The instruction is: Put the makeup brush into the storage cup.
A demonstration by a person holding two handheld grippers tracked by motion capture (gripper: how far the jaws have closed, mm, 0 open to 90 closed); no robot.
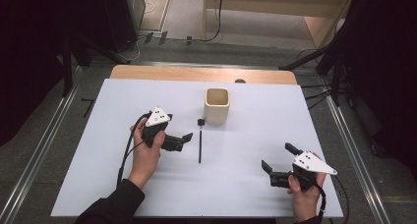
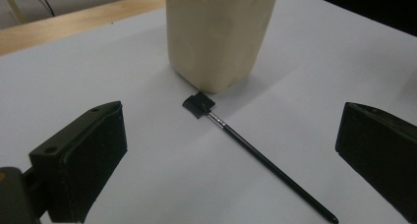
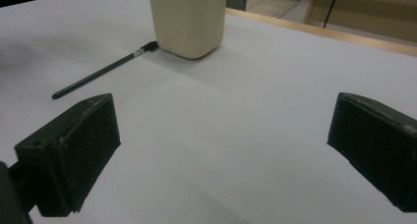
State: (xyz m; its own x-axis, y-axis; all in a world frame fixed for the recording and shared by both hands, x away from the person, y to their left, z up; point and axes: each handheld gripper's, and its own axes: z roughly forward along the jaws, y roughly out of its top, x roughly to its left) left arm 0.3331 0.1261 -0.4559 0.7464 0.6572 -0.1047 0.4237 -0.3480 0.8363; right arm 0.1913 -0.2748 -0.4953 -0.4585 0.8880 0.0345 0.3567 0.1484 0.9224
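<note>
High view: a thin black brush [image 1: 200,141] lies mid-desk [image 1: 118,180], its head just beside a cream cup [image 1: 217,105] nearer the far edge; the left hand-held gripper [image 1: 183,141] hovers beside it, open and empty, the right hand-held gripper [image 1: 277,159] near the right edge, likewise. Left gripper view: the brush [image 2: 265,164] lies between wide jaws, so closing squarely across the handle looks best. Right gripper view: the brush [image 3: 101,70] and cup [image 3: 188,18] sit well beyond spread, empty jaws.
</note>
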